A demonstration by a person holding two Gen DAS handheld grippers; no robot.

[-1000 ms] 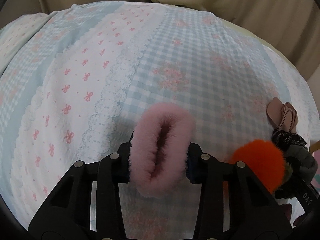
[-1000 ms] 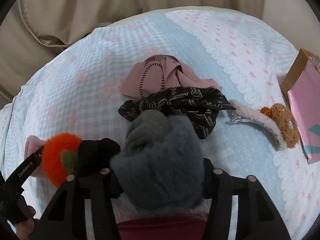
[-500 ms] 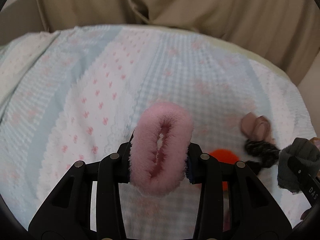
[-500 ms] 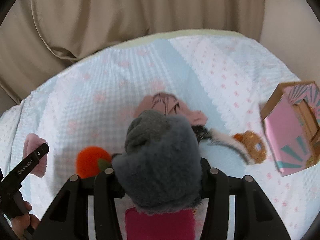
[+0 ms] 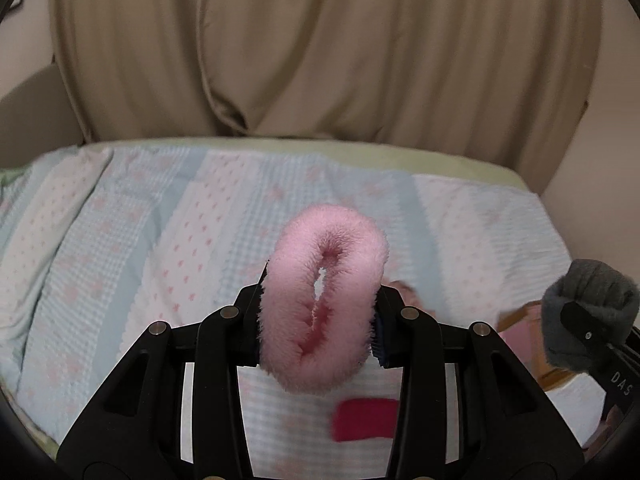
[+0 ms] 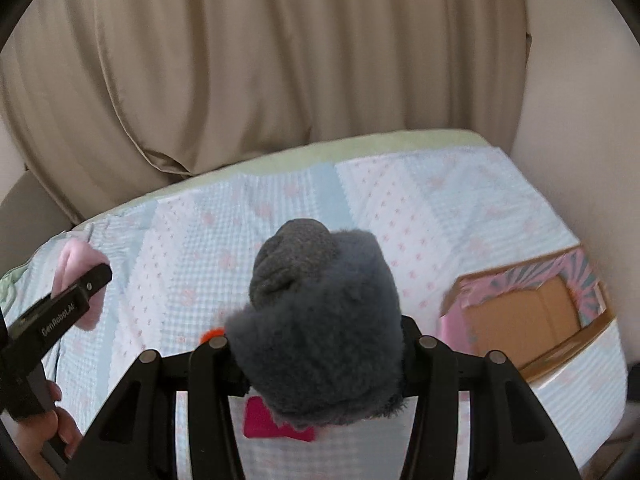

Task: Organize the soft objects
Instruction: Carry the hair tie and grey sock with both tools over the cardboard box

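My left gripper (image 5: 318, 324) is shut on a fluffy pink scrunchie (image 5: 344, 240) and holds it up above the bed; the scrunchie also shows at the left of the right wrist view (image 6: 78, 256). My right gripper (image 6: 320, 360) is shut on a fluffy grey scrunchie (image 6: 320, 320), held above the bed; it also shows at the right of the left wrist view (image 5: 588, 316). An open cardboard box with pink patterned sides (image 6: 528, 320) lies on the bed to the right. A sliver of an orange pompom (image 6: 210, 334) peeks out beside the grey scrunchie.
The bed has a light blue and white patterned cover (image 6: 208, 248). A red flat item (image 5: 366, 420) lies on it below the grippers. A beige curtain (image 6: 280, 60) hangs behind the bed. A wall (image 6: 580, 120) stands at the right.
Both grippers have risen well above the bed with their scrunchies. The pile of other hair accessories has dropped out of view, and the box has come more into view at the right.
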